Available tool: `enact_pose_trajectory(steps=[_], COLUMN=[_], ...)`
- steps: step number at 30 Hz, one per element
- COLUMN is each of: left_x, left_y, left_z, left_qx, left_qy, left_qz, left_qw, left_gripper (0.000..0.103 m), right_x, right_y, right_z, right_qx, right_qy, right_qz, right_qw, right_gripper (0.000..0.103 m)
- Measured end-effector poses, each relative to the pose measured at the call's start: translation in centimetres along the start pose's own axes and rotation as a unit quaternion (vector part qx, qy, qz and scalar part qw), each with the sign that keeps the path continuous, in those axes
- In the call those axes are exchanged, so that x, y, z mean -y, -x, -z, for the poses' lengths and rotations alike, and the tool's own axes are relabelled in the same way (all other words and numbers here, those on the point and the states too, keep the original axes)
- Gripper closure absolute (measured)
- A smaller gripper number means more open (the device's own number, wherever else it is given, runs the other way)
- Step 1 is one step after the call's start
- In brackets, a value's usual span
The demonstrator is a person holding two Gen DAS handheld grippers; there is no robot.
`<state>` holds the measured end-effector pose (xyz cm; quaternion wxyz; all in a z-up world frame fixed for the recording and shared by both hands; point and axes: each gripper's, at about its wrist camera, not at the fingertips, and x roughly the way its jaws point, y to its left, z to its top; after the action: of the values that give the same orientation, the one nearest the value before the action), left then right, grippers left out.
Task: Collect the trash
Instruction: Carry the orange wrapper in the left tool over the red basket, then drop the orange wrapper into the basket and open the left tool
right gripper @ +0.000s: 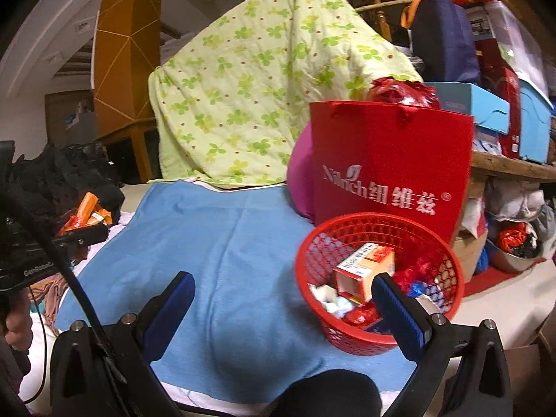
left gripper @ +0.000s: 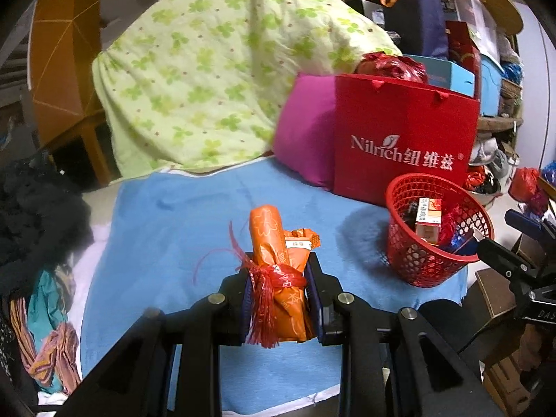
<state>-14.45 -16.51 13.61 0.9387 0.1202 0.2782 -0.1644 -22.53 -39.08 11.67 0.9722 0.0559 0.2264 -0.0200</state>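
My left gripper (left gripper: pixel 279 271) is shut on an orange wrapper bundle (left gripper: pixel 274 260) tied with red plastic string, held above the blue cloth (left gripper: pixel 180 229). A red mesh basket (left gripper: pixel 438 267) stands to its right on the cloth, holding a small orange and white box (left gripper: pixel 429 222) and red wrappers. My right gripper (right gripper: pixel 283 285) is open and empty, low over the cloth, its right finger in front of the basket (right gripper: pixel 347 239). The box (right gripper: pixel 365 271) lies inside. The left gripper with the orange bundle (right gripper: pixel 87 212) shows at far left of the right wrist view.
A red paper bag (left gripper: pixel 403 139) and a pink cushion (left gripper: pixel 305 128) stand behind the basket. A green flowered quilt (left gripper: pixel 215 69) leans at the back. Dark clothes (left gripper: pixel 38 208) lie left. Cluttered shelves (right gripper: pixel 504 121) stand at the right.
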Motion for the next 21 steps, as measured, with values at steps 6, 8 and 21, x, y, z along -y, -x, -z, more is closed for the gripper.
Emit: enact_pose_trajectory(steps=[6,8,21], left_x=[2.7,3.4,8.1], left_y=[-0.5,-0.5,-1.3], left_z=[-0.8,-0.9,-1.5], left_qx=[-0.002,-0.002,-0.005], left_qy=[-0.025,-0.033,-0.082], left_qz=[0.005,0.006,0.019], left_qw=[0.9997,0.9994,0.9965], left_gripper=[0.074,0.073,0.073], right_x=[2.4,3.0,6.2], right_y=[0.9,1.1,2.2], right_z=[0.1,0.0,0.7], right_qx=[0.008,0.011,0.017], right_qy=[-0.016,-0.022,-0.045], right_qz=[0.021,0.025,0.048], right_qw=[1.0,0.999,0.998], right_gripper=[0.0,0.0,0.0])
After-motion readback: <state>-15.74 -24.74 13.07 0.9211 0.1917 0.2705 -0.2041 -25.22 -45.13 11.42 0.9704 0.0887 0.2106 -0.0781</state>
